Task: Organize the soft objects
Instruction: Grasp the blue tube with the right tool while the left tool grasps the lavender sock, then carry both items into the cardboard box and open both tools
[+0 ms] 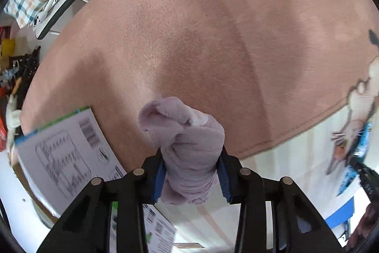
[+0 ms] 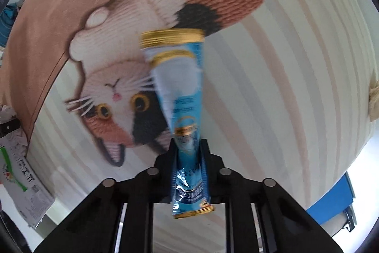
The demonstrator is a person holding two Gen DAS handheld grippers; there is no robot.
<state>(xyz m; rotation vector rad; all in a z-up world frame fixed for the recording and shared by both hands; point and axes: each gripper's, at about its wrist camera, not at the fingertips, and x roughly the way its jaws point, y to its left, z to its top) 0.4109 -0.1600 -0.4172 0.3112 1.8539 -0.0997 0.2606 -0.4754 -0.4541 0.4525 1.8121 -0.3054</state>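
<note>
Two wrist views, both looking down past black jaws onto a rug (image 1: 213, 27) with a large pink patch, pale stripes and a woven cat.

Left view: at far left a white printed box (image 1: 66, 148) lies at the rug's edge. The left gripper (image 1: 191, 172) has its jaws closed partway on a lilac fleece cloth (image 1: 184, 141), squeezed between the blue pads (image 1: 161, 177). The cloth bunches into a knot-like lump ahead of the tips and hangs above the pink patch, apparently clear of it.

Right view: the right gripper (image 2: 188, 153) has its jaws pinched nearly closed on a blue and gold sachet (image 2: 180, 91). It is held near its lower third, and the long end sticks forward over the cat's face (image 2: 118, 101). Its outline is blurred.

Both things seem to be in mid-carry. To do this well, keep both grips firm, since the fleece can slide and the thin sachet can pivot at its pinch point. Lower each thing until it rests before opening the jaws. Where they belong is not shown.

Only the left view shows the cloth, the box and the clutter past the rug at upper left; the sachet appears there only as a blue sliver at far right. Only the right view shows the whole cat and how the sachet is held.
</note>
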